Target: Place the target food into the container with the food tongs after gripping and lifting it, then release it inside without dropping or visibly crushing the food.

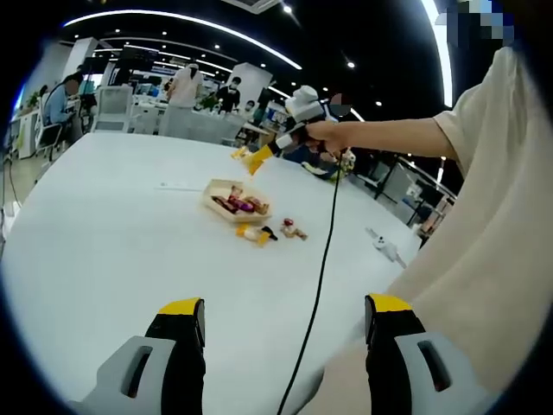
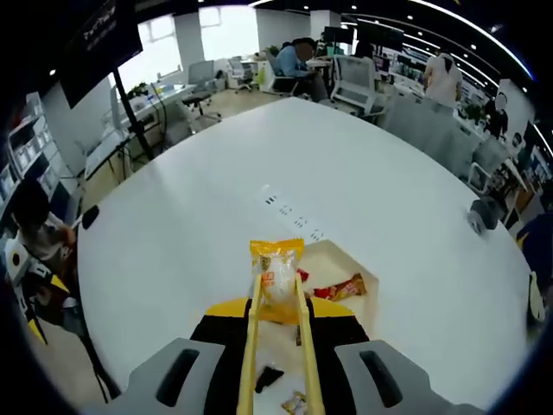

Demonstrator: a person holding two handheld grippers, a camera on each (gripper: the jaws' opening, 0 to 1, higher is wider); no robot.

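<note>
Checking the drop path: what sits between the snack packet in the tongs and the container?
In the right gripper view, nothing: the snack packet in the tongs hangs beside the container, with no object between them.

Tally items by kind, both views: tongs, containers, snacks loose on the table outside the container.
Food tongs: 1, gripping a yellow snack packet
Container: 1
Loose snacks on table: 3, yellow, dark, reddish
Total: 5

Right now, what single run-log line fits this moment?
phase: carry | right gripper: shut on tongs | tongs hold snack packet above container | left gripper: open, idle | table: loose snacks beside container
</note>
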